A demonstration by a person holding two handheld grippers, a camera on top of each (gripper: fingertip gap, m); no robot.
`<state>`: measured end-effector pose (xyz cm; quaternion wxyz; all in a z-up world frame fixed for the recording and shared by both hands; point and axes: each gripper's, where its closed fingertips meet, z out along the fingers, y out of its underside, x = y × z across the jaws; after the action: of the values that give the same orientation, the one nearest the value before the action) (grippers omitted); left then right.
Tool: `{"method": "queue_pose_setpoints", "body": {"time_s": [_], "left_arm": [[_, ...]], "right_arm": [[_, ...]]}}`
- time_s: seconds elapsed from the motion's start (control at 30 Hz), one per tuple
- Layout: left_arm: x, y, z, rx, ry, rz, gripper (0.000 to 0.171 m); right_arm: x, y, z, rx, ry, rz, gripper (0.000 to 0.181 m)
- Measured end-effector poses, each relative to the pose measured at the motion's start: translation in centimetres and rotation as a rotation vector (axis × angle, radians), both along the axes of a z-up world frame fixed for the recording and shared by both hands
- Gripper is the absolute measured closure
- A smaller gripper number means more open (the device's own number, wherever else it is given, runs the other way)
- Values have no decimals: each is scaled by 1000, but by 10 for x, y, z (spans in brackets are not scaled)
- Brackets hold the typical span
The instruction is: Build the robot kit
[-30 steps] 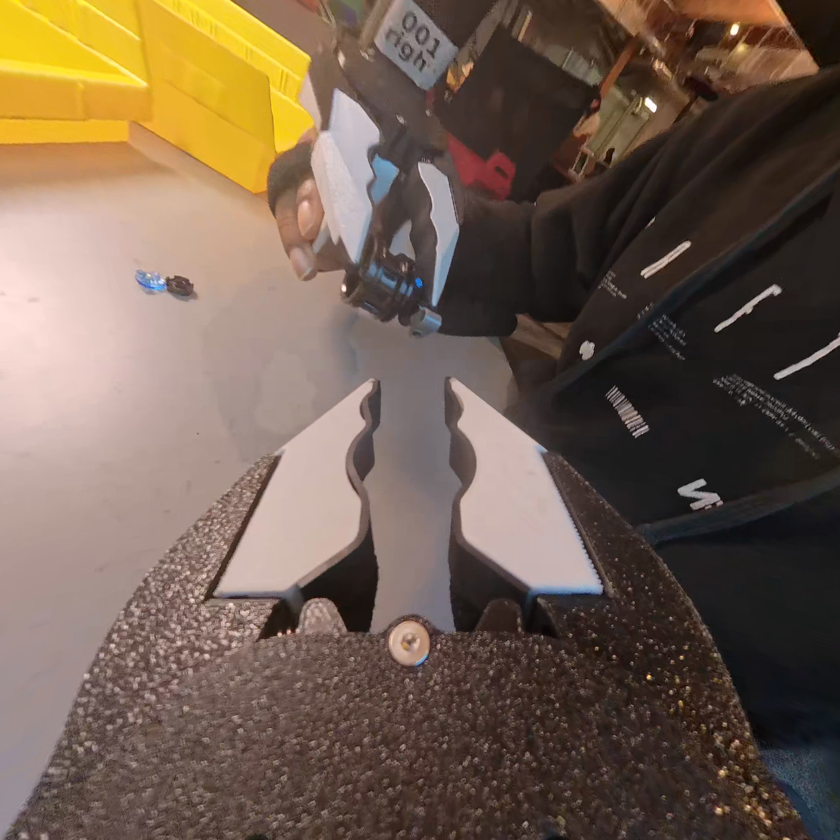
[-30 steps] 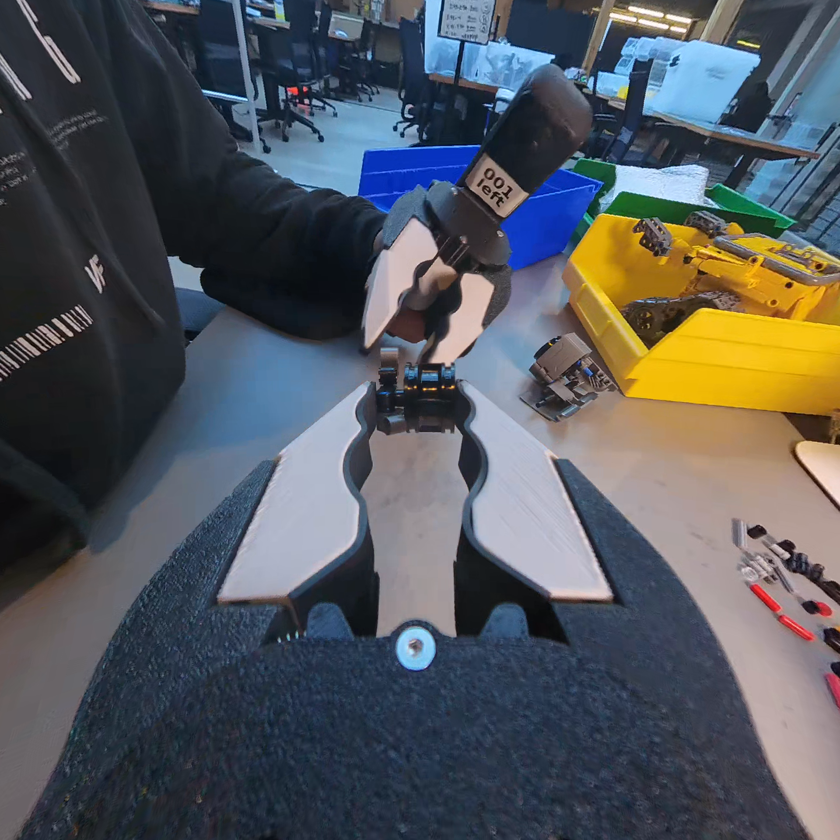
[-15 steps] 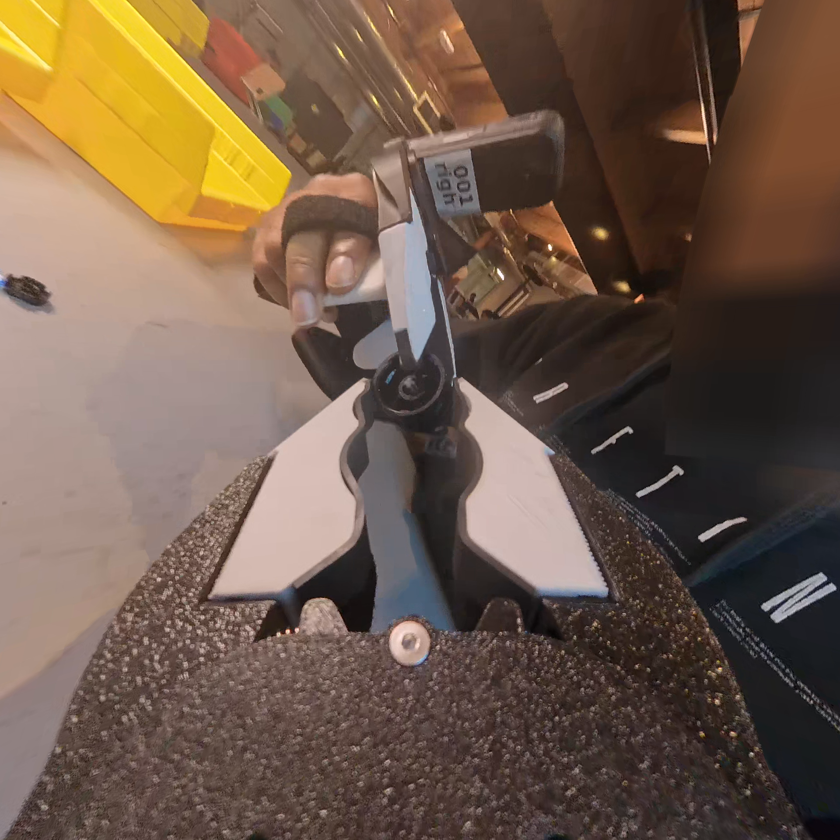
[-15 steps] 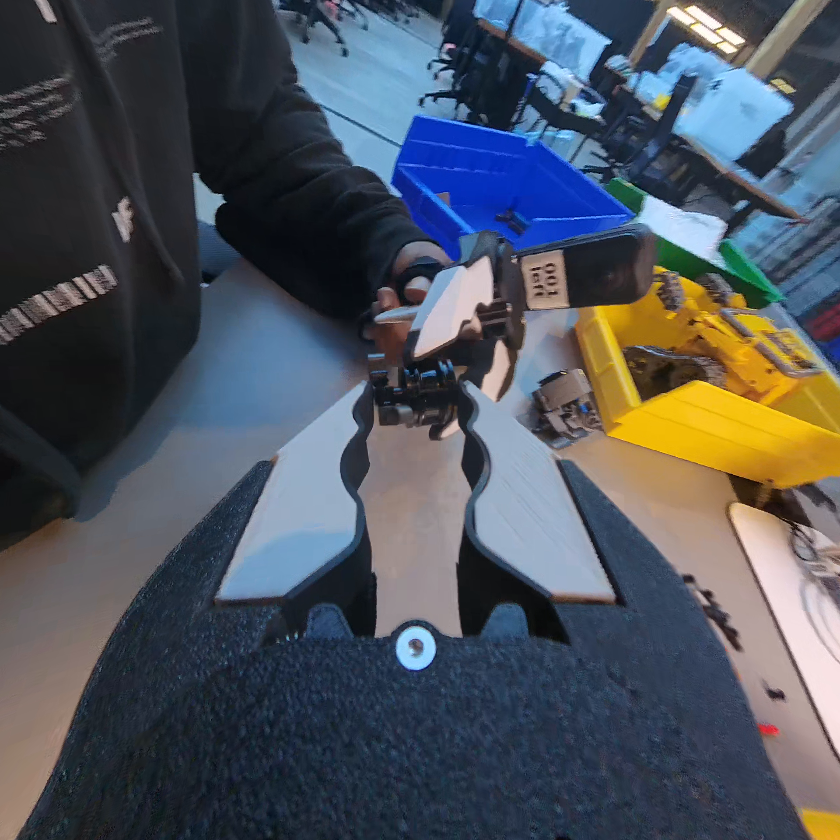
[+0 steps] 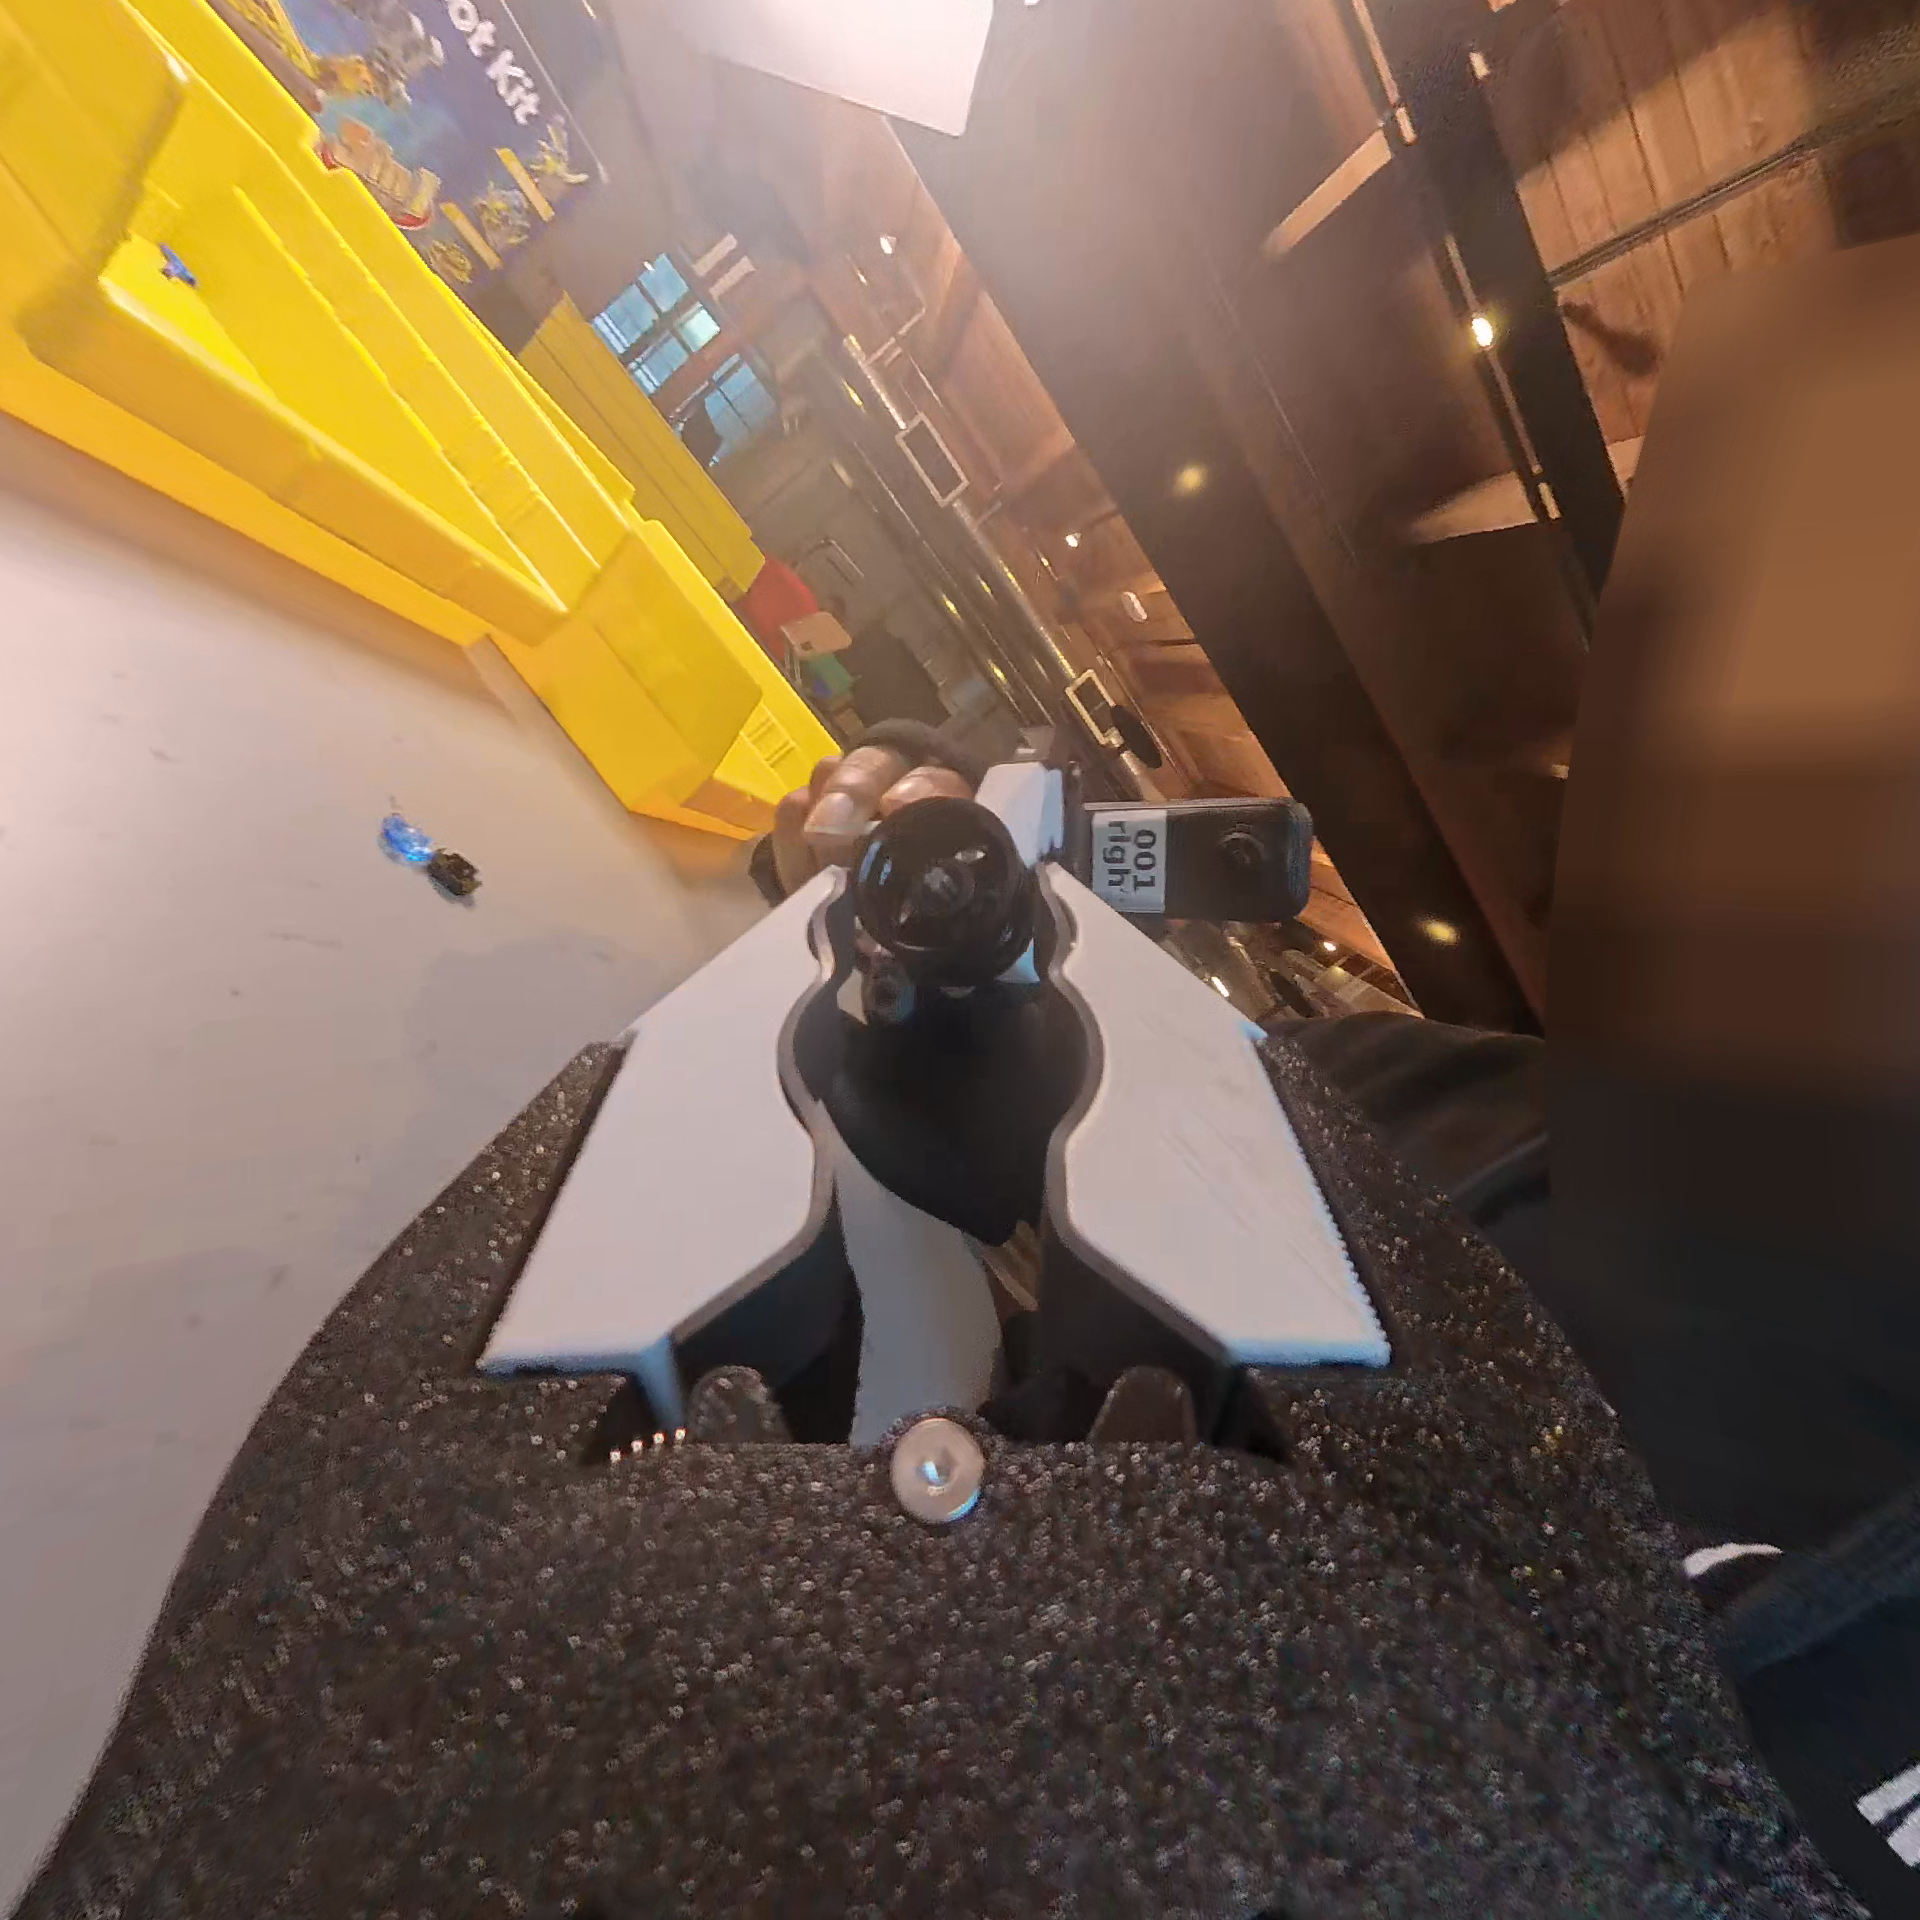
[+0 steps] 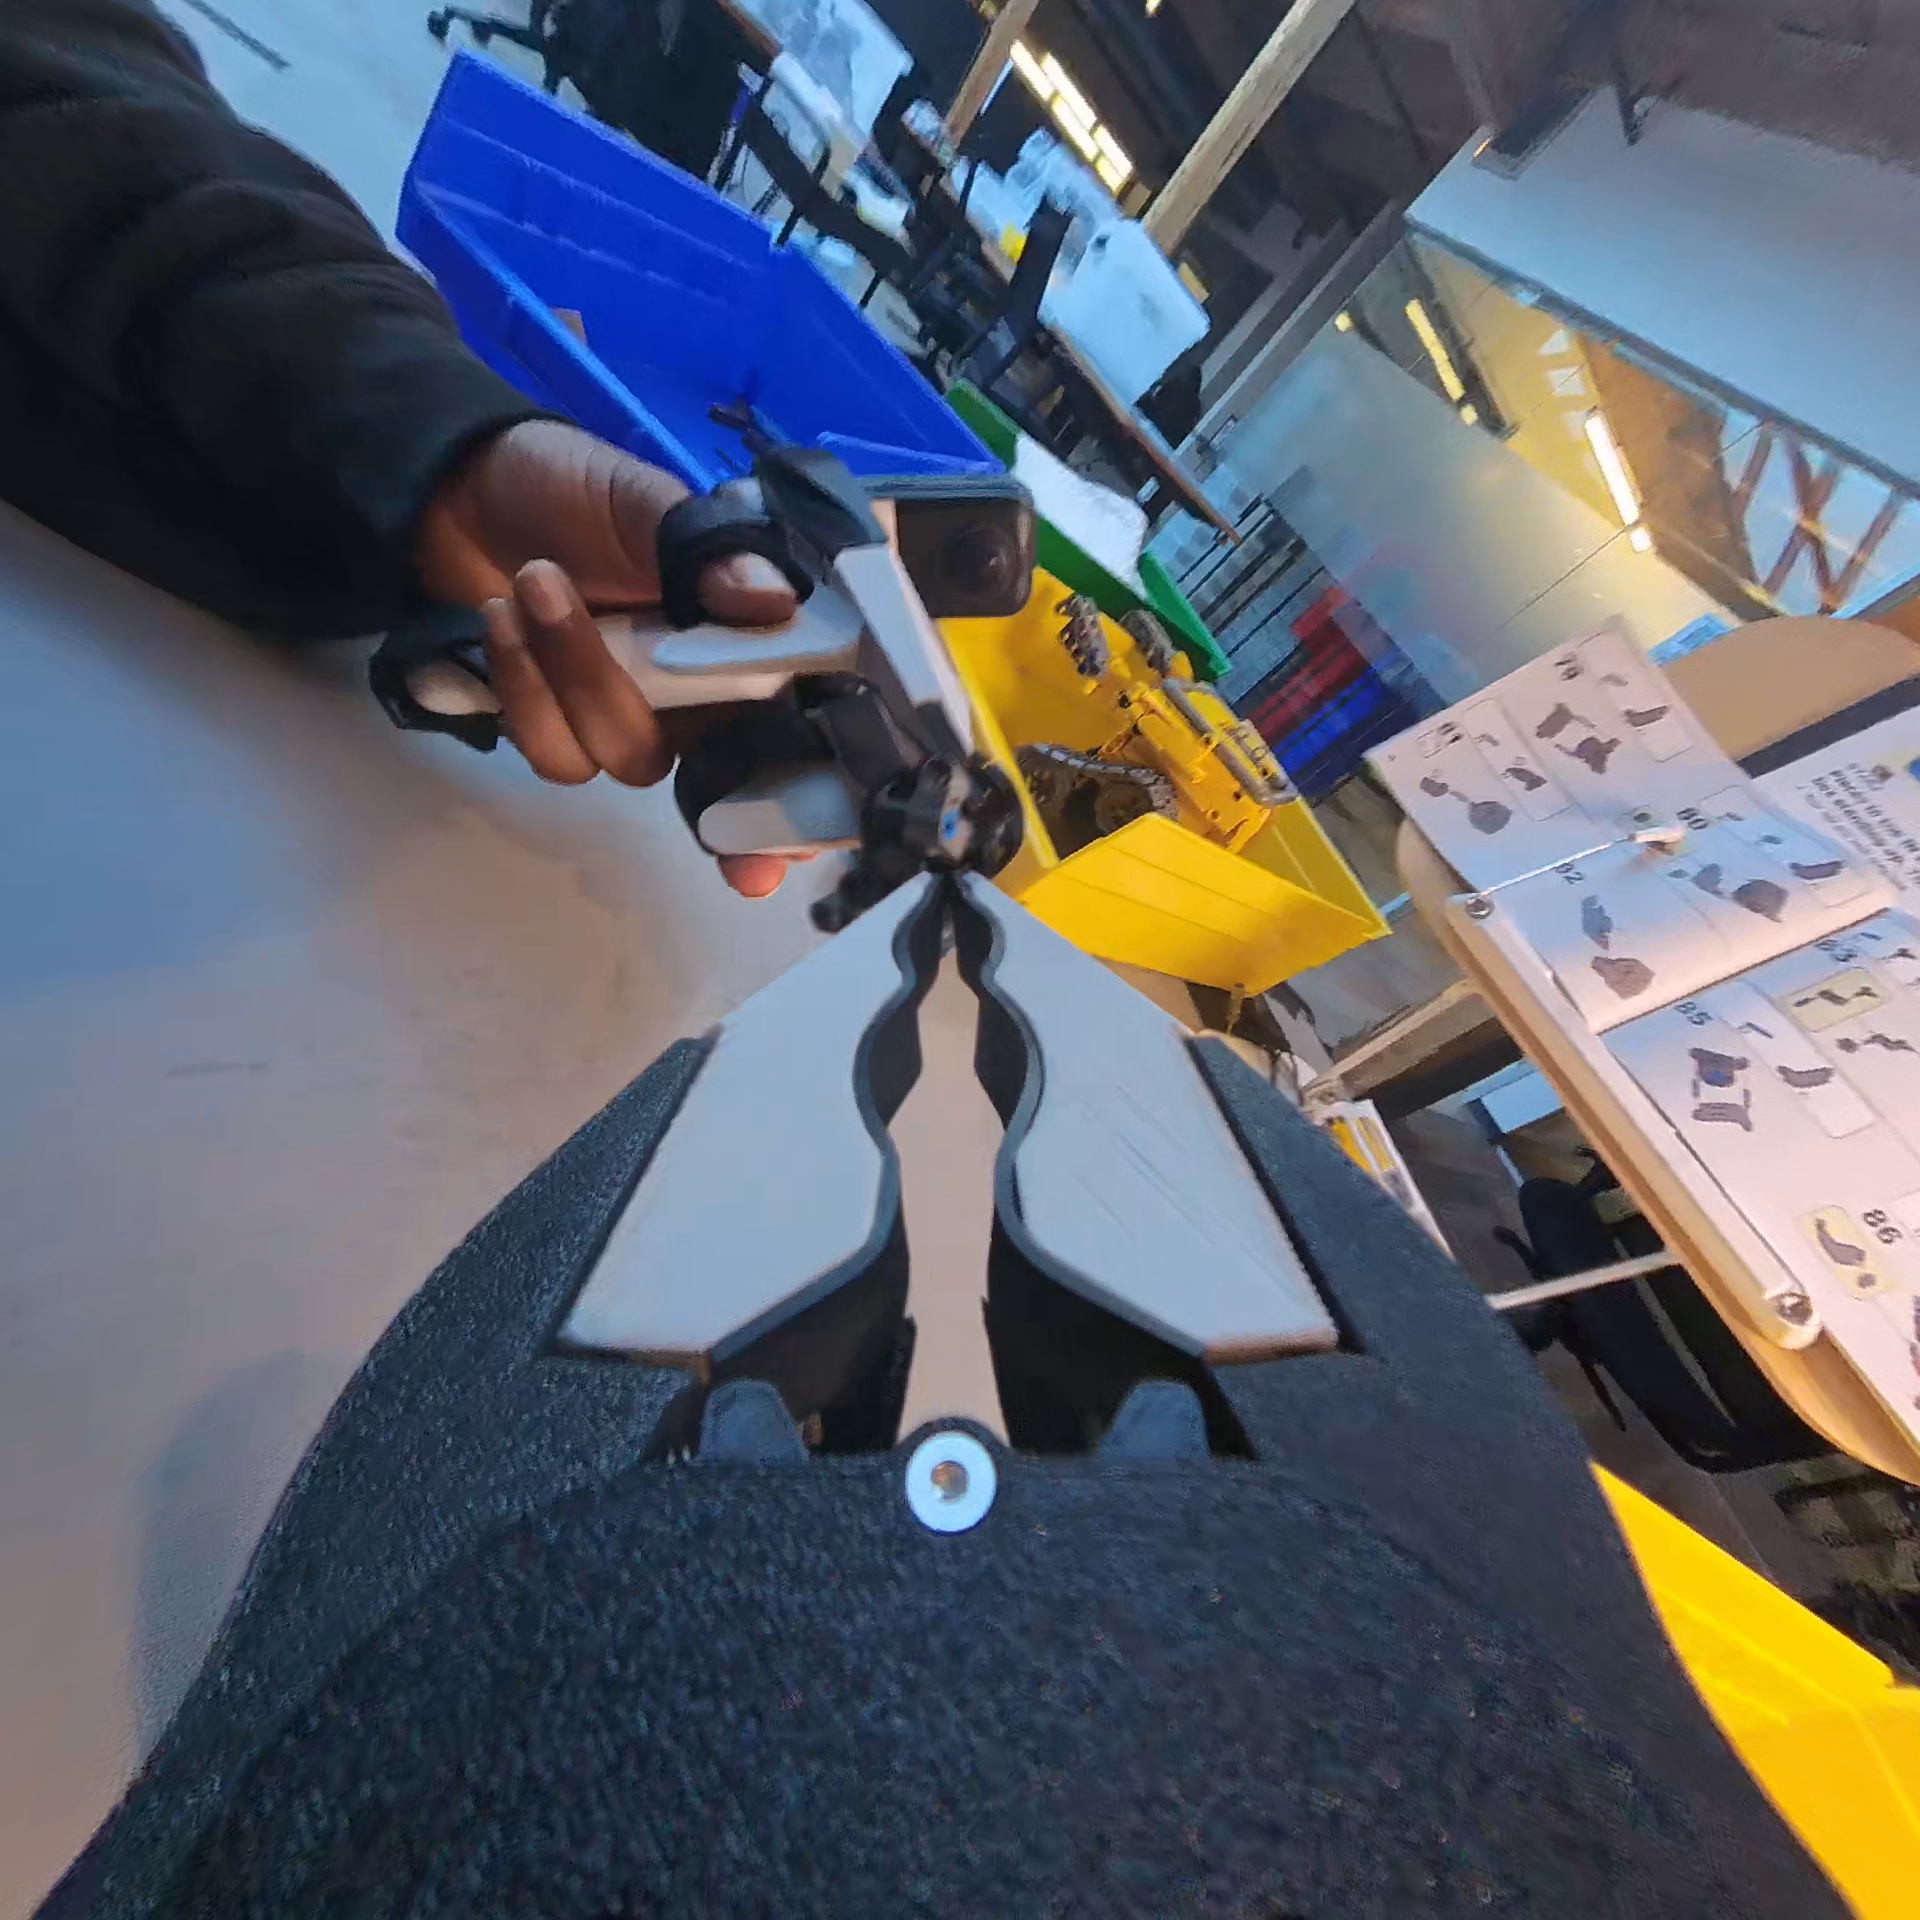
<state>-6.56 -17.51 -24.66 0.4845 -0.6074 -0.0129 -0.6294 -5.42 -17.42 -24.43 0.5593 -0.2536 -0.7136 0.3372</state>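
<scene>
Grey table (image 5: pixel 208 1039) below, yellow bins (image 5: pixel 416 468) at its far edge, blue bin (image 6: pixel 644 260) and printed sheets (image 6: pixel 1714 935) on a tilted board off to the side; above the table, left gripper (image 5: pixel 940 914) clamped round a black wheel-like part (image 5: pixel 940 899), right gripper (image 6: pixel 948 904) pinched almost together on a thin edge of that part. Liable to slip from so slight a right-side pinch, or to twist apart if pulled two ways; might then drop among the loose bits (image 5: pixel 426 852). Printed writing on a blue box (image 5: pixel 457 104), on the sheets, and on a white label (image 5: pixel 1127 862) beside the right gripper's camera.
</scene>
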Motion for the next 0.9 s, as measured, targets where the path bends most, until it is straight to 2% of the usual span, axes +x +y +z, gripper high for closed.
{"method": "queue_pose_setpoints", "body": {"time_s": [0.13,0.27,0.33,0.37,0.47,0.53,0.63,0.73,0.83,0.9], "left_arm": [[-2,0,2,3,-1,17,139],[2,3,-7,-38,50,26,138],[5,4,-13,-72,52,22,139],[6,5,-16,-89,52,21,138],[8,5,-23,-129,56,6,139],[9,4,-21,-129,40,-13,139],[11,-2,-14,-80,36,-53,138],[13,-10,-2,15,85,-77,125],[21,-17,10,98,100,-94,113],[29,-22,15,122,85,-134,114]], "right_arm": [[1,-1,0,-16,-41,18,138],[-3,-6,-5,76,-18,1,141],[-6,-8,-13,161,-23,-11,147],[-7,-8,-16,186,-23,-16,157],[-6,-5,-20,166,-43,-12,161],[-4,-5,-18,36,-46,19,161],[1,-7,-8,-303,-74,122,162],[8,-10,11,-654,-92,259,161],[10,-14,18,-810,-104,341,162],[9,-18,17,-851,-117,367,162]]}}
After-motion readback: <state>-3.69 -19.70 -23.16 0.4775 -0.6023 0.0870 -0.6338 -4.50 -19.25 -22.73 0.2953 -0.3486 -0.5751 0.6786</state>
